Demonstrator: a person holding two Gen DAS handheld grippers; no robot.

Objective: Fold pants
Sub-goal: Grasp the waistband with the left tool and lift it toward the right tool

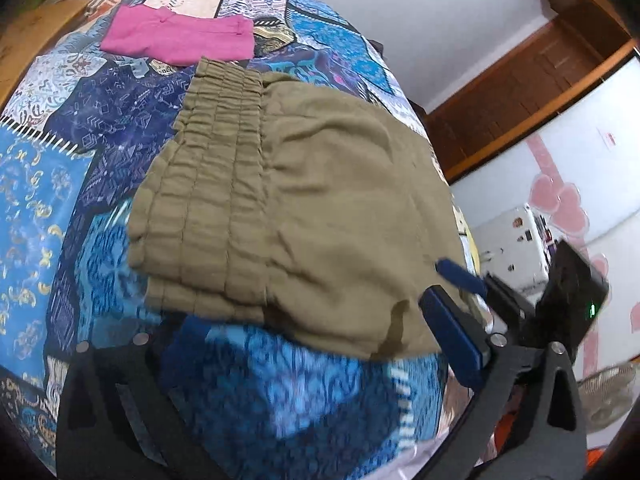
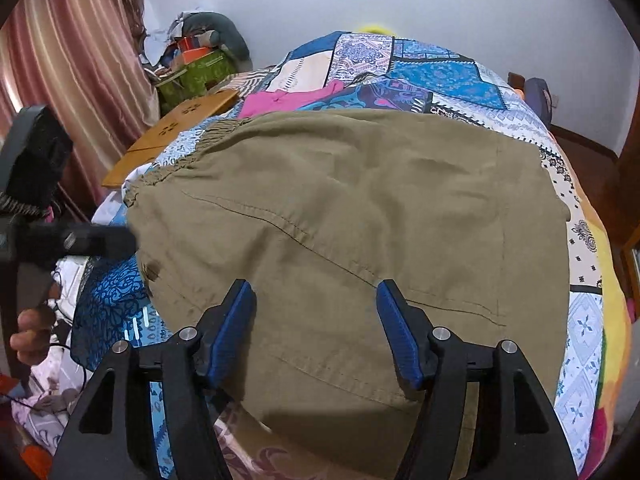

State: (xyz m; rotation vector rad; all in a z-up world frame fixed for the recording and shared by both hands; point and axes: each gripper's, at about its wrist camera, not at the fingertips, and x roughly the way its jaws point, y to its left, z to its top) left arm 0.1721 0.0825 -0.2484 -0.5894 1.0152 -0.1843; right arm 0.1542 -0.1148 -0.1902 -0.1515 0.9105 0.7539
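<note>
Olive-khaki pants (image 1: 304, 216) lie folded flat on the patchwork bedspread (image 1: 52, 184), with the elastic waistband (image 1: 208, 184) toward the left. My left gripper (image 1: 312, 344) is open, low over the bedspread at the pants' near edge; its right pad (image 1: 452, 336) is close to the cloth. The other gripper's blue tip (image 1: 460, 276) shows at the pants' right corner. In the right wrist view the pants (image 2: 360, 208) fill the middle. My right gripper (image 2: 316, 328) is open just above the pants' near part, holding nothing. The left gripper (image 2: 92, 240) shows blurred at the pants' left edge.
A folded pink garment (image 1: 180, 36) lies beyond the waistband; it also shows in the right wrist view (image 2: 288, 100). A wooden board (image 2: 176, 132) and cluttered boxes (image 2: 196, 64) stand left of the bed. A wooden door frame (image 1: 520, 92) and a fan (image 1: 608, 392) are to the right.
</note>
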